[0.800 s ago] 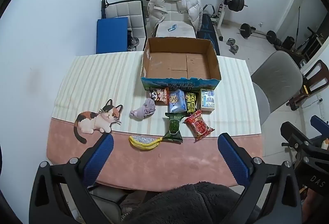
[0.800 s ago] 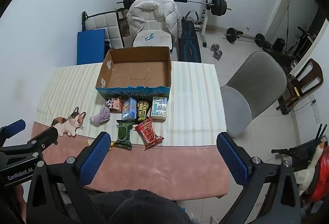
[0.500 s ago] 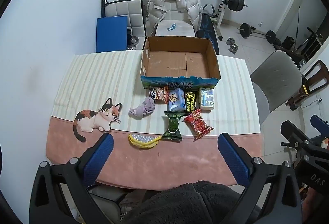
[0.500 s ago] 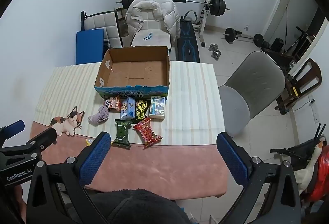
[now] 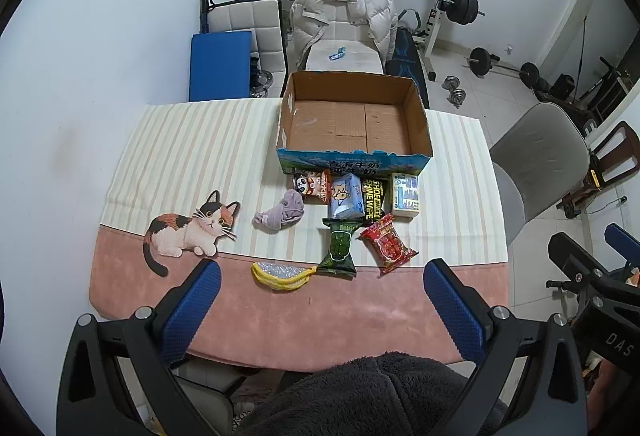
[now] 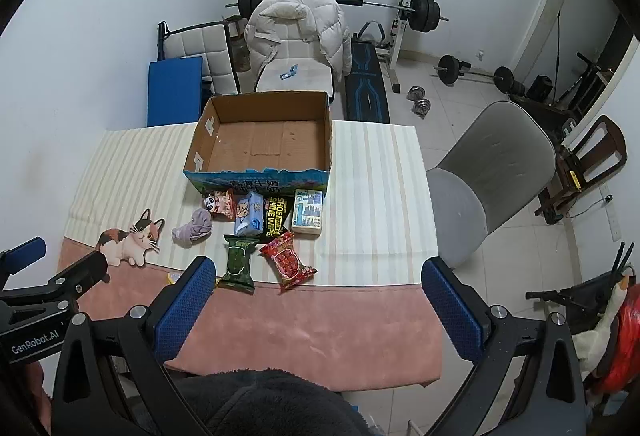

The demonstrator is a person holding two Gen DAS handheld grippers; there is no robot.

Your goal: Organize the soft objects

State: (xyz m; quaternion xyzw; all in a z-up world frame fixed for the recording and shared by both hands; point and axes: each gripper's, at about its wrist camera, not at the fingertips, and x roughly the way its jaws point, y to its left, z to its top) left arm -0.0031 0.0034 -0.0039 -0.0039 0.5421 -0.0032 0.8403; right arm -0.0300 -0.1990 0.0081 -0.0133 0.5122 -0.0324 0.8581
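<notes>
An empty cardboard box (image 5: 354,126) (image 6: 260,140) stands at the table's far middle. In front of it lie a panda snack pack (image 5: 310,187), a blue tissue pack (image 5: 345,196), a black wipes pack (image 5: 373,198), a white carton (image 5: 405,195), a grey cloth (image 5: 280,214) (image 6: 194,227), a green packet (image 5: 339,250) (image 6: 239,263), a red packet (image 5: 388,245) (image 6: 287,260) and a yellow sponge (image 5: 282,275). My left gripper (image 5: 322,294) is open and empty, high above the table's near edge. My right gripper (image 6: 320,292) is open and empty, also high above the near edge.
The table has a striped and pink cloth (image 5: 192,156) with a printed cat (image 5: 188,230). A grey chair (image 6: 492,180) stands at the table's right. A white chair with a jacket (image 5: 344,20), a blue mat (image 5: 220,64) and weights (image 6: 424,12) are behind the table.
Both grippers have risen slightly, so the table looks a little farther away. Nothing on the table has moved.
</notes>
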